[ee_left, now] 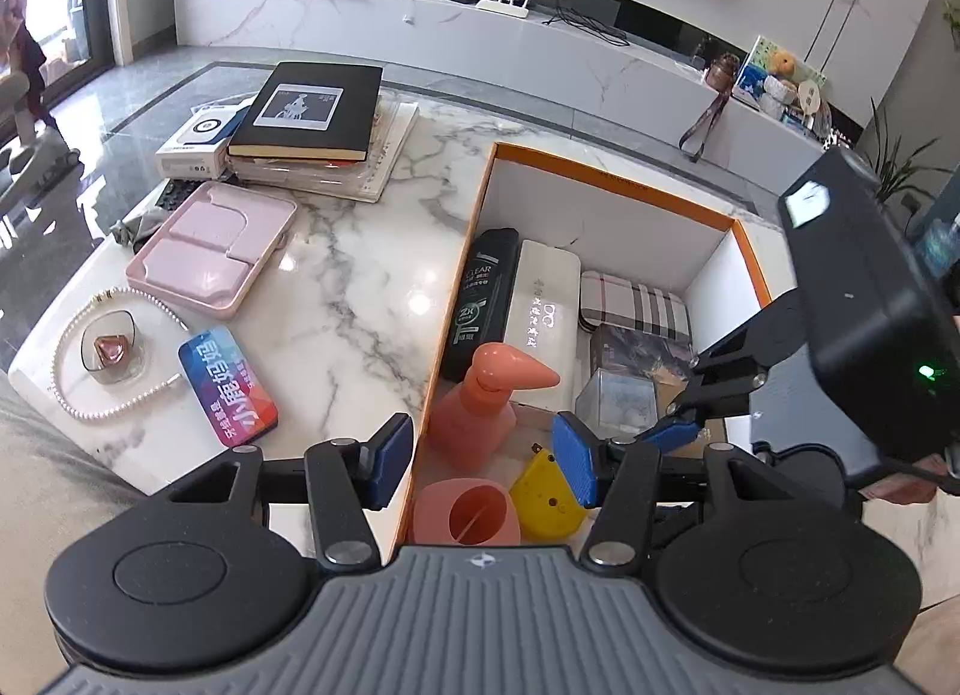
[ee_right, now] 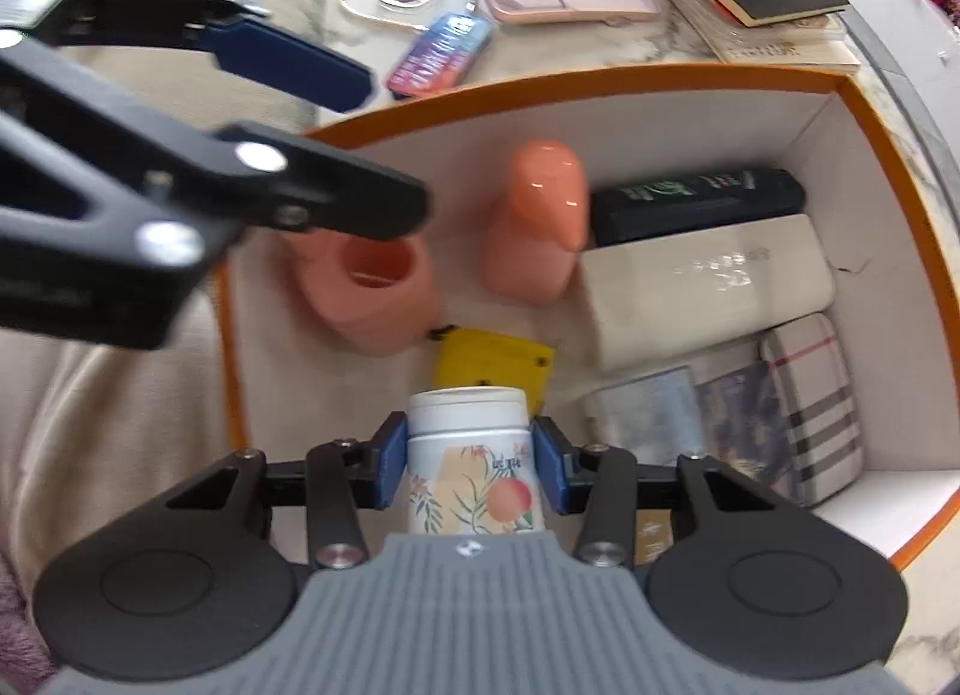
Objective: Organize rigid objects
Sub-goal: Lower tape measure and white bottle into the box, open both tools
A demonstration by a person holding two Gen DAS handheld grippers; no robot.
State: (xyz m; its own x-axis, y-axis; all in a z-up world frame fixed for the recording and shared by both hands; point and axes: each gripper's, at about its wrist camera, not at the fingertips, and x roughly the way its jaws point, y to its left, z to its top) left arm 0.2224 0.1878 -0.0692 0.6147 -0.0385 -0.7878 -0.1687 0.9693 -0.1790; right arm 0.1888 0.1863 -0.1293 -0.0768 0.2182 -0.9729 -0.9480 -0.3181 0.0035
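Note:
An orange-rimmed white box (ee_left: 600, 174) (ee_right: 540, 76) stands on the marble table. Inside lie a black shampoo bottle (ee_left: 486, 293), a white case (ee_left: 540, 311), a plaid case (ee_left: 636, 299), a clear cube (ee_left: 615, 395), a salmon pump bottle (ee_left: 480, 401) (ee_right: 534, 227), a salmon cup (ee_left: 468, 515) (ee_right: 372, 287) and a yellow piece (ee_left: 549, 497) (ee_right: 492, 359). My right gripper (ee_right: 471, 461) (ee_left: 678, 431) points down into the box, shut on a white jar with a peach print (ee_right: 474, 455). My left gripper (ee_left: 483, 461) (ee_right: 384, 149) hovers open over the box's near left wall, holding nothing.
Left of the box on the marble table (ee_left: 360, 287) lie a pink tray (ee_left: 210, 251), a colourful card pack (ee_left: 228, 395), a pearl necklace (ee_left: 108, 413) around a glass dish (ee_left: 111, 350), and a stack of books (ee_left: 312, 119). A beige cloth (ee_right: 120, 395) borders the box.

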